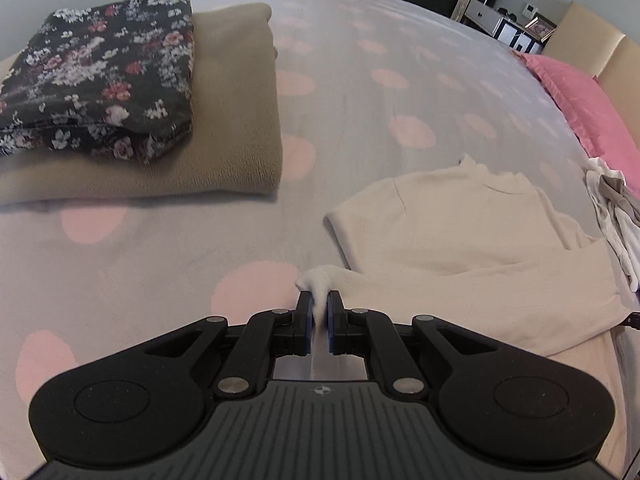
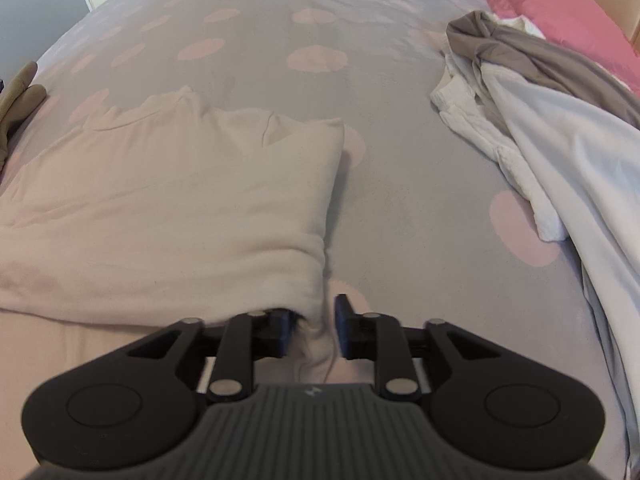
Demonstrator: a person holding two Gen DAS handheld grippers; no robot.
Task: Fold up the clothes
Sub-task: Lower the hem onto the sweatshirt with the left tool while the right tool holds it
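A cream sweater lies part-folded on the dotted bedspread, near the folded stack with the floral garment on top. The left claw is pinching one corner; the right claw stands spread around the other, seemingly not gripping. Best to secure that corner first, then move both evenly.

Open bedspread lies between the folded stack and the loose clothes pile.
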